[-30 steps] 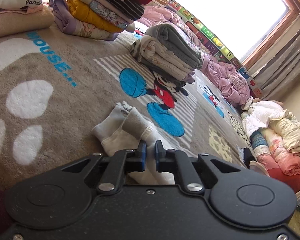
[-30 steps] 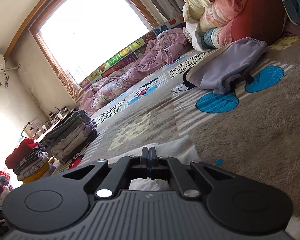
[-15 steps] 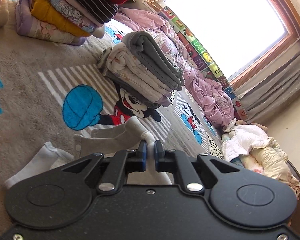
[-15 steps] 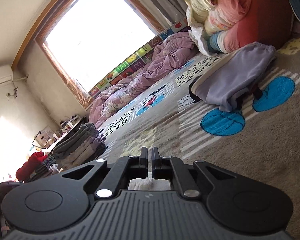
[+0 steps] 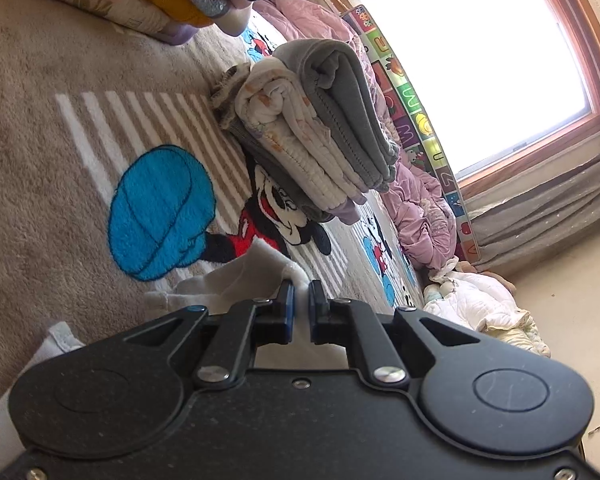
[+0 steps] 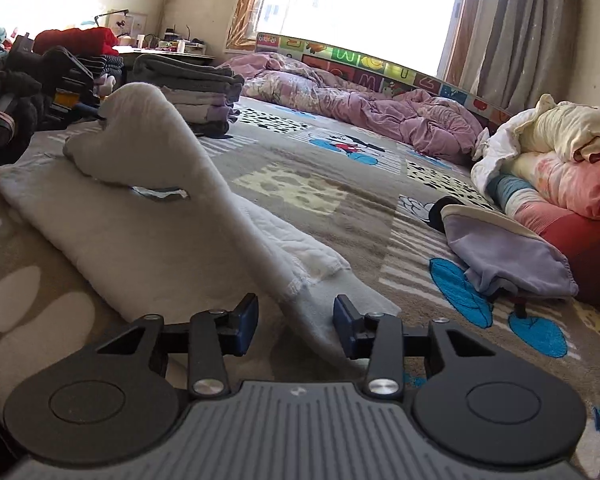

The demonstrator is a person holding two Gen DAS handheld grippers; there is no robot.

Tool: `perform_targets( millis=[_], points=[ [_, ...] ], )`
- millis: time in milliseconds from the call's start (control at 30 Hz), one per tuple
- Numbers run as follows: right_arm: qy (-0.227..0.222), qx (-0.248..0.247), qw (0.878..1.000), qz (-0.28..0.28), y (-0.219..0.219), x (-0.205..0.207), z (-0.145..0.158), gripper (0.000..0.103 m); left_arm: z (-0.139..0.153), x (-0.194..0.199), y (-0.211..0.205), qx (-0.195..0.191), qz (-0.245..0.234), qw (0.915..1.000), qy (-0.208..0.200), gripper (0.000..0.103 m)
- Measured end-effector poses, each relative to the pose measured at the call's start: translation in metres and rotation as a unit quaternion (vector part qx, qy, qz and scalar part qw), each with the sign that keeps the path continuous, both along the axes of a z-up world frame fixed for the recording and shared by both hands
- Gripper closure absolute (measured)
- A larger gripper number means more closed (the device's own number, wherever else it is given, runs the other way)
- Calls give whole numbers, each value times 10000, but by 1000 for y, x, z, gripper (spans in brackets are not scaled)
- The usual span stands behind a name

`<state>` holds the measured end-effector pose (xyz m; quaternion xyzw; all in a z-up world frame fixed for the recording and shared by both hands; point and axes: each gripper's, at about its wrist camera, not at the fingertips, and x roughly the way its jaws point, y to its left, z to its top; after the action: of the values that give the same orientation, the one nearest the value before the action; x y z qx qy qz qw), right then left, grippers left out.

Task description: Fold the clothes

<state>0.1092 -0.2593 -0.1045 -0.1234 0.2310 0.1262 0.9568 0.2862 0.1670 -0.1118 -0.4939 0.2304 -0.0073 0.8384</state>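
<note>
The left gripper [image 5: 301, 307] has its jaws nearly together, clamped on a fold of the soft, pale cream fleece garment [image 6: 152, 216], which lies on the fuzzy tan carpet with cartoon mouse pictures [image 5: 40, 168]. In the right wrist view one end of the garment rises in a rounded hump, and I think that is the part the left gripper lifts, though the grip itself is hard to see there. To do this fold well, carry the lifted end over the flat part slowly and lay its edge even with the edge below. The right gripper [image 6: 296, 322] has its jaws wide apart around the stitched hem, not touching it; it could press that end down so the cloth does not slide. The fleece looks thick and floppy. Farther off is a neat stack of folded grey and white clothes [image 5: 312, 128], and to the right lies a loose lilac garment [image 6: 504, 256] not yet folded.
</note>
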Motion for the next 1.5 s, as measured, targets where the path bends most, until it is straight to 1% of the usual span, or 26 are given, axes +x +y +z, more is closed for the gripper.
perform_targets(
  millis=[33,67,100,233,367,433,533,700,767,800,833,867,900,933,1000,1033,1100,1200,1233,1267,1300,1333,1367,1400,1467,1500],
  points=[
    [20,40,10000,-44,0,6,2,83,0,1,2,4,-7,10000,-21,98],
    [50,78,9999,-91,0,11,4,91,-1,1,4,-7,-5,10000,-29,98],
    [27,170,9997,-153,-2,17,8,94,-2,2,5,-21,1,10000,-33,98],
    [-20,610,9975,-368,-12,51,30,95,0,5,5,119,-21,9998,-126,98],
    [148,955,9942,-471,-26,95,41,95,2,8,3,313,-33,9993,-218,98],
    [255,1140,9918,-515,-34,115,41,95,3,11,3,423,-15,9989,-220,98],
    [435,1320,9887,-554,-40,139,37,95,1,19,5,458,16,9987,-203,98],
    [872,1481,9821,-769,-48,173,23,95,-4,33,3,604,49,9981,-116,98],
    [1016,1586,9778,-920,-52,184,17,94,-3,39,1,777,92,9969,-47,97],
    [1035,1613,9761,-1021,-53,187,15,82,-3,41,-1,882,132,9960,14,96],
    [1041,1718,9729,-1146,-57,189,14,56,-3,43,-2,986,173,9949,74,95],
    [1046,1838,9690,-1276,-61,190,12,48,-5,44,-2,986,172,9949,98,94],
    [1051,1958,9648,-1404,-65,192,11,42,-5,44,-1,966,180,9951,103,93],
    [1084,2204,9573,-1526,-73,192,9,40,-6,43,0,951,195,9952,105,91],
    [1117,2566,9443,-1733,-89,193,7,39,-2,40,1,1027,262,9943,74,91],
    [1085,2618,9403,-1885,-95,191,7,39,0,37,3,1091,328,9935,56,91],
    [1005,2671,9327,-2204,-107,188,6,39,3,33,8,1072,450,9932,19,91],
    [923,2750,9279,-2341,-119,179,8,39,6,26,16,972,527,9938,-68,91],
    [898,2739,9304,-2266,-119,175,8,39,8,26,16,983,478,9940,-76,91],
    [902,2651,9356,-2149,-115,172,9,39,10,26,15,1012,425,9939,-67,90],
    [941,2532,9403,-2070,-111,170,10,39,11,27,13,1075,353,9936,44,86],
    [1042,2525,9410,-1998,-108,171,6,38,10,29,11,1148,274,9928,188,70],
    [1155,2540,9408,-1926,-105,172,2,37,7,28,12,1104,305,9928,352,54],
    [1267,2554,9404,-1853,-102,173,-3,36,3,27,14,1022,371,9927,523,51],
    [1536,2949,9273,-1720,-104,176,-13,36,-4,24,21,843,499,9923,760,51],
    [1646,3113,9207,-1682,-105,179,-19,37,-8,24,23,818,503,9916,869,51]
  ],
)
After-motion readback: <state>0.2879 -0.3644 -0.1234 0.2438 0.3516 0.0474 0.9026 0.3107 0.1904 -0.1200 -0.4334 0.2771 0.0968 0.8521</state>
